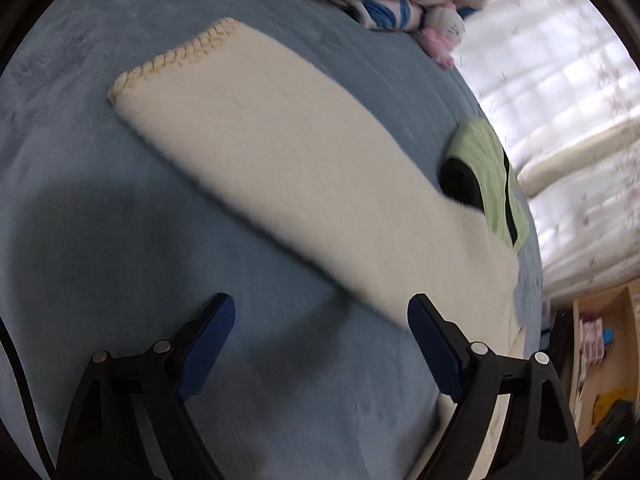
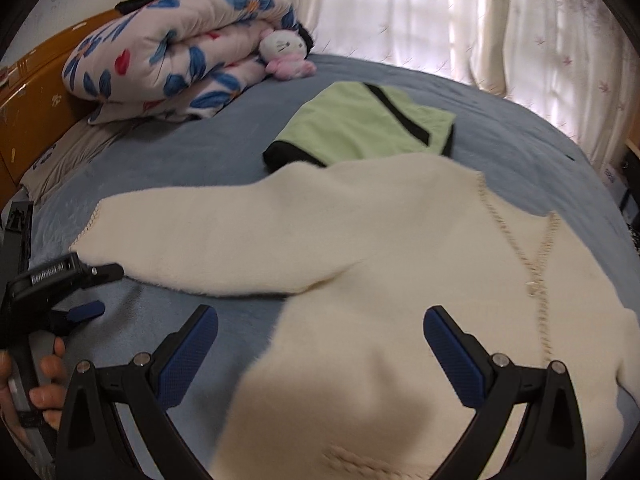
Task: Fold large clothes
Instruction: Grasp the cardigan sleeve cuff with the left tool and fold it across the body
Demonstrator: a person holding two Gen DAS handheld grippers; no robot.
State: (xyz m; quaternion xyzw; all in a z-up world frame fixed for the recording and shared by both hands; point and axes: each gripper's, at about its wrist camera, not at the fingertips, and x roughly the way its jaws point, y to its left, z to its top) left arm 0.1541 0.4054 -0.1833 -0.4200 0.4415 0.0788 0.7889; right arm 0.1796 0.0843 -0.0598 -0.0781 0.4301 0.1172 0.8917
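A cream knitted sweater [image 2: 360,240] lies spread flat on the blue bed [image 2: 160,152], its V-neck to the right and one sleeve stretched out to the left. In the left wrist view that sleeve [image 1: 260,152] runs diagonally, its stitched cuff at the upper left. My left gripper [image 1: 320,308] is open just above the sheet, its right finger at the sleeve's lower edge, and nothing is between the pads. My right gripper [image 2: 320,316] hangs open over the sweater's body, near the armpit. The left gripper [image 2: 104,290], held by a hand, sits beside the cuff.
A folded green and black garment [image 2: 368,124] lies beyond the sweater, touching its shoulder. A rolled floral quilt [image 2: 172,52] and a small plush toy [image 2: 286,54] sit by the orange headboard [image 2: 32,92]. Curtains [image 2: 440,20] hang behind the bed. A wooden shelf [image 1: 600,352] stands past the bed's edge.
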